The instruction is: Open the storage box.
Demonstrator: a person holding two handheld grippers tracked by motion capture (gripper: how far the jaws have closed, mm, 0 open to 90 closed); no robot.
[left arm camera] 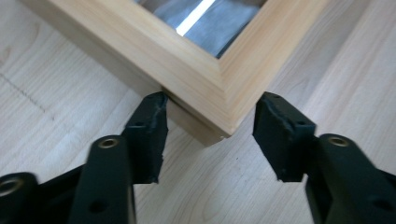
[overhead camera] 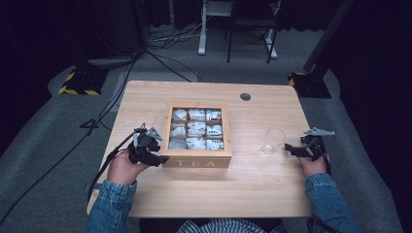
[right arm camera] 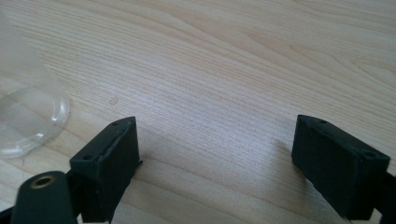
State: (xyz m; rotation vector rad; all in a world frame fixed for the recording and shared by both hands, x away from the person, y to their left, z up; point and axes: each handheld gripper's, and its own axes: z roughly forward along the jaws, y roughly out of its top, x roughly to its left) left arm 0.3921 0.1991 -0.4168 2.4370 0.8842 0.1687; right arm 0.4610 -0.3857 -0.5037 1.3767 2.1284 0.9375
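From above, the tea box [overhead camera: 197, 136] sits mid-worktop [overhead camera: 252, 189], the left tool [overhead camera: 158, 158] at its 7 o'clock corner. Close up, that left tool [left arm camera: 210, 123] has its jaws around the corner — not squeezing. The right tool [right arm camera: 215, 149] is spread wide, with a clear cup [right arm camera: 25, 107] at 9 o'clock.

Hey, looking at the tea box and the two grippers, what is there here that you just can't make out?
- Tea box: print on the white packets, too small in the high view.
- Left gripper: its view cuts the box down to one corner; whether the pads press on it is unclear.
- Clear cup: cut off by the left edge of the right gripper view.
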